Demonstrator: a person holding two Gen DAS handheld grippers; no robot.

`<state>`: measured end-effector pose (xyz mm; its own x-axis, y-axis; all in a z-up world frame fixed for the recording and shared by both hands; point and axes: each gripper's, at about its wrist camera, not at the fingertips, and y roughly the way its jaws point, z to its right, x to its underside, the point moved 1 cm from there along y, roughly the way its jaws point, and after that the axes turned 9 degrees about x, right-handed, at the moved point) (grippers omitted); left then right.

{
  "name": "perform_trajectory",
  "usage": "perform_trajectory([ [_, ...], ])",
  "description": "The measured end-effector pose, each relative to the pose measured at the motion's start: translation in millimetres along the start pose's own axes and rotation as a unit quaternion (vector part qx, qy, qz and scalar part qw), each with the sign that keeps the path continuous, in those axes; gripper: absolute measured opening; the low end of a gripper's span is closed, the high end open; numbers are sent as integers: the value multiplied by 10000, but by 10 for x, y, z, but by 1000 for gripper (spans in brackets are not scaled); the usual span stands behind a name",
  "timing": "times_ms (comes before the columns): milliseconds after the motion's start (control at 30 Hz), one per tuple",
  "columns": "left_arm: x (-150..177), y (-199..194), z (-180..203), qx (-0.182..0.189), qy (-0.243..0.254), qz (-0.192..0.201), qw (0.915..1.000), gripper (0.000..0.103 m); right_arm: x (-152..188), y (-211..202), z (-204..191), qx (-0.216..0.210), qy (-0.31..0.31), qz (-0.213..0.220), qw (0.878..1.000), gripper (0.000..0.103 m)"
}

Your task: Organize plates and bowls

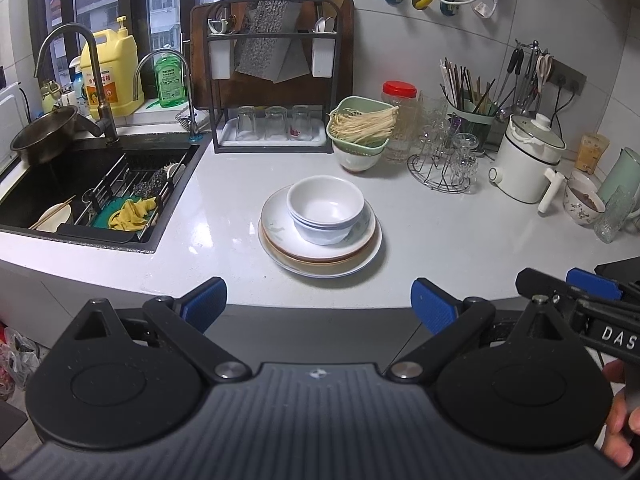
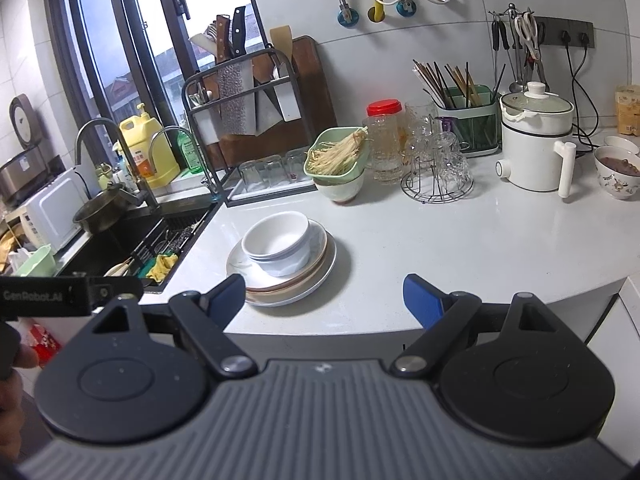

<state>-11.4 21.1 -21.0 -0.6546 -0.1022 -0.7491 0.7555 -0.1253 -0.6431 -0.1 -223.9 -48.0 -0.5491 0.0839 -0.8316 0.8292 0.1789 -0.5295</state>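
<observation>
A stack of plates (image 1: 320, 254) sits on the white counter, with white nested bowls (image 1: 326, 208) on top of it. The same plates (image 2: 286, 284) and bowls (image 2: 278, 246) show in the right wrist view. My left gripper (image 1: 320, 306) is open and empty, held at the counter's front edge just short of the stack. My right gripper (image 2: 324, 300) is open and empty, also at the front edge, with its left finger near the stack's rim. The right gripper also shows at the right edge of the left wrist view (image 1: 568, 284).
A sink (image 1: 96, 192) with a drain rack and cloth lies to the left. A knife rack (image 1: 276, 80), a green basket of noodles on a bowl (image 1: 360, 132), glasses (image 1: 444, 160), a white pot (image 1: 528, 156) and a filled bowl (image 1: 582, 202) line the back.
</observation>
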Motion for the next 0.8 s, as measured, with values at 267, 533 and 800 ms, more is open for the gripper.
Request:
perform_trajectory([
  [267,65,-50,-91,-96,-89,23,9999,100,-6,-22,-74,-13,-40,4,10000,87],
  [533,32,-81,-177,-100,-139,59,9998,101,-32,-31,-176,-70,-112,24,9999,87],
  [800,2,-64,-158,-31,-70,33,10000,101,-46,2,-187,-98,-61,-35,9999,87],
])
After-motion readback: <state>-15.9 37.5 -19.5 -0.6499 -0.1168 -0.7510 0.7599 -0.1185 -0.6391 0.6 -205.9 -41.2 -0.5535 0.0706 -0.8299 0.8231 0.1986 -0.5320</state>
